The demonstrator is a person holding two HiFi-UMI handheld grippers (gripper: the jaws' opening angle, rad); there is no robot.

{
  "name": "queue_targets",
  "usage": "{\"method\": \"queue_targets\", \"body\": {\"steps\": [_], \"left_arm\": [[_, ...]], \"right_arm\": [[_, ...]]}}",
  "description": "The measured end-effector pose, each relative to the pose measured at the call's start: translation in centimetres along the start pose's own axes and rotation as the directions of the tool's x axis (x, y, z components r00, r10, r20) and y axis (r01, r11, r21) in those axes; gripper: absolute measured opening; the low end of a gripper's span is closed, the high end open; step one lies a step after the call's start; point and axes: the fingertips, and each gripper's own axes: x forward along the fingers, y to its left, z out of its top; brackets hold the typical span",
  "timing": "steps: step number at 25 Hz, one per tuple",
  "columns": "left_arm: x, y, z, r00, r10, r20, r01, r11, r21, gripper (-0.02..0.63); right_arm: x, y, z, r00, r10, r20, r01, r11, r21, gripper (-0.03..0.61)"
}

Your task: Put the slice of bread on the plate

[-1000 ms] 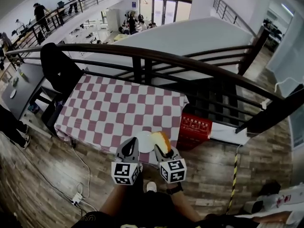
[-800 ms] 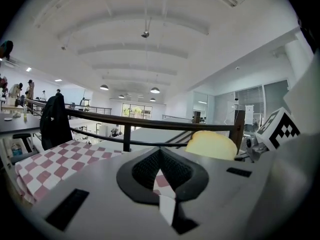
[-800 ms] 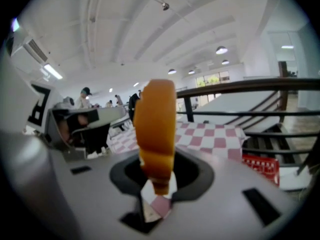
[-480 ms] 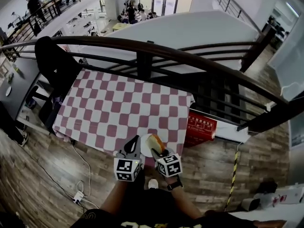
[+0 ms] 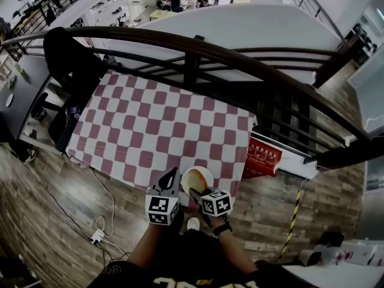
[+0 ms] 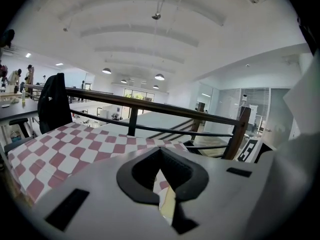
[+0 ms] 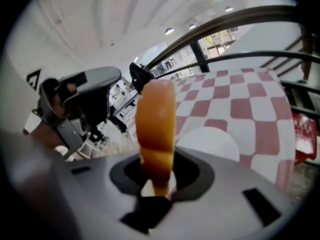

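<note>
A slice of bread [image 7: 156,118] with an orange-brown crust stands on edge between the jaws of my right gripper [image 7: 157,170], which is shut on it. In the head view the bread [image 5: 193,179] is low over the white plate [image 5: 207,171], which sits at the near edge of the red-and-white checked table [image 5: 150,125]. From the right gripper view the plate [image 7: 210,141] lies just beyond the slice. My left gripper [image 5: 173,175] hovers beside the plate's left side, jaws together and nothing in them [image 6: 161,157].
A dark handrail [image 5: 198,50] runs behind the table. A black jacket [image 5: 72,62] hangs on a chair at the far left corner. A red box [image 5: 263,158] stands on the floor right of the table. A cable and power strip [image 5: 98,237] lie on the wooden floor.
Both grippers have come down and forward toward the table's near edge. The bread, held above the plate before, now hangs low over it.
</note>
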Motion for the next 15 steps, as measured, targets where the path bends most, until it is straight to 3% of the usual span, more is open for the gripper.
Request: {"method": "queue_targets", "body": {"steps": [4,9,11,15], "left_arm": [[0.6,1.3,-0.4,1.0,0.012,-0.018,-0.012,1.0,-0.016,0.017],[1.5,1.5,-0.8,0.999,0.008,-0.042,-0.009,1.0,-0.026,0.017],[1.9,1.7,-1.1,0.999,0.006,-0.05,-0.007,1.0,-0.026,0.017],[2.1,2.1,-1.5,0.998,0.013,-0.061,-0.015,0.999,-0.032,0.017]], "right_arm": [[1.2,-0.8,-1.3,0.998,0.013,-0.068,-0.006,0.995,0.102,0.101],[2.5,-1.5,-3.0,0.989,0.116,-0.092,-0.078,0.938,0.337,0.101],[3.0,-1.8,-3.4,0.984,0.125,-0.123,-0.074,0.932,0.355,0.101],[3.8,-2.4,-3.5,0.983,0.08,-0.166,-0.026,0.953,0.303,0.101]]}}
